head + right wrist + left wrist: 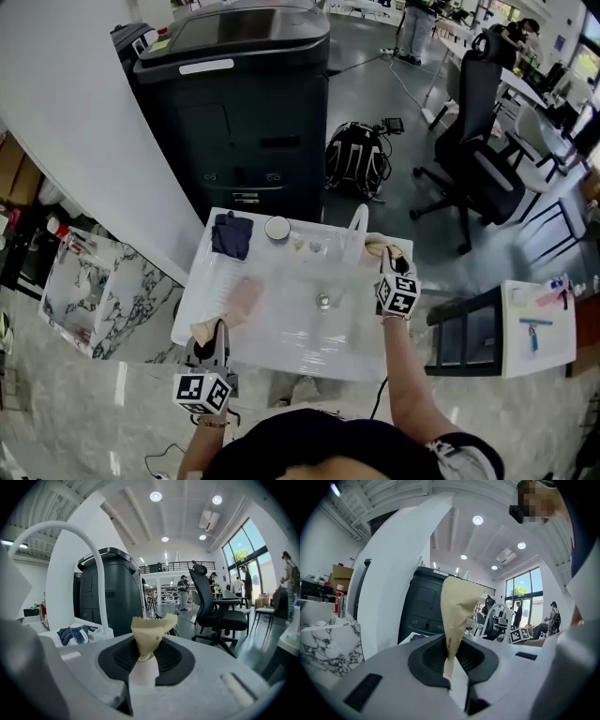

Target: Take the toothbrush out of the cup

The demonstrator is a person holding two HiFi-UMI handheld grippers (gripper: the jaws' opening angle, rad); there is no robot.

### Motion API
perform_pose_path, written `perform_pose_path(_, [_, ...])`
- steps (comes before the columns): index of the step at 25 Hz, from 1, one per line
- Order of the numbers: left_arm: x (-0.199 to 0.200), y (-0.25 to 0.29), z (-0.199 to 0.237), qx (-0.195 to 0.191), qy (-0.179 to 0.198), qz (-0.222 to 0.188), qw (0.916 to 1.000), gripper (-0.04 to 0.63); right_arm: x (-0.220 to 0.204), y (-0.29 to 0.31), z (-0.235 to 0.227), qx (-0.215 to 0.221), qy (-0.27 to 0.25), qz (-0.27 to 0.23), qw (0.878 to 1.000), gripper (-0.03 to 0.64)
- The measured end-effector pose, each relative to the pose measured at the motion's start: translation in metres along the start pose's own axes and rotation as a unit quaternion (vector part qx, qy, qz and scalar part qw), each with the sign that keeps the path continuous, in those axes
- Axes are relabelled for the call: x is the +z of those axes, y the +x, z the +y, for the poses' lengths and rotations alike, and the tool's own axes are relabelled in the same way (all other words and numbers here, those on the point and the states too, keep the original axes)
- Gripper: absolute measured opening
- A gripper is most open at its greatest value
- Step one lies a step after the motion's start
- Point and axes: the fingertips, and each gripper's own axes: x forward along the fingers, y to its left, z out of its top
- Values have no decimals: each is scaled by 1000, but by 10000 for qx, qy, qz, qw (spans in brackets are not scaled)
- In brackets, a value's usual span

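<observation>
Head view first: where is the cup standing?

The cup [277, 228] is standing at the far edge of the table [300, 349], just beside a dark cloth [232, 234]. From above it is showing only as a white ring. The toothbrush is too small to make out, so I cannot tell whether it is sitting in there.

What are the left tongs doing?

The left tongs [217, 326] are hovering at the near left corner of the table, well apart from the cup. They are clenched on a tan sheet [457, 606], which is rising out from between the pads in the left gripper view.

And the right tongs?

The right tongs [389, 255] are reaching over the far right side, near a white curved pipe [359, 219]. They are pinching a tan strip [150, 634] with a zigzag top edge, the pads pressing on its lower end.

Are both tongs gripping one piece?

I cannot tell; the stretch between them is blurring into the pale table.

What is standing beyond the table?

A black cabinet [234, 103] is standing right behind it, a backpack [356, 159] is lying on the floor, and an office chair [478, 141] is standing further right.
</observation>
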Motion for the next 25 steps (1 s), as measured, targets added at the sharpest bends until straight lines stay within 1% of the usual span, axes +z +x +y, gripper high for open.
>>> perform_pose_path(4, [-2, -4, 4, 70, -32, 5, 10000, 35, 5, 0, 7, 152, -68, -49, 9998, 54])
perform_pose_path(8, [-1, -4, 2, 38, -29, -8, 10000, 35, 14, -7, 15, 265, -107, -167, 9995, 42])
perform_pose_path(11, [-1, -2, -3, -57, -57, -35, 10000, 35, 26, -16, 18, 323, -57, -314, 9990, 38])
perform_pose_path(15, [1, -1, -12, -253, -26, -104, 9996, 35, 49, -37, 20, 384, -27, -618, 9973, 37])
perform_pose_path(18, [0, -3, -14, -271, 33, -96, 9996, 35, 62, -56, 22, 417, -9, -805, 9959, 35])
perform_pose_path(22, [3, -3, -13, -290, 17, -157, 9995, 35, 78, -86, 29, 450, -110, -1062, 9933, 35])
perform_pose_path(25, [5, -5, -16, -367, 39, -169, 9992, 35, 84, -112, 33, 455, -27, -1180, 9920, 35])
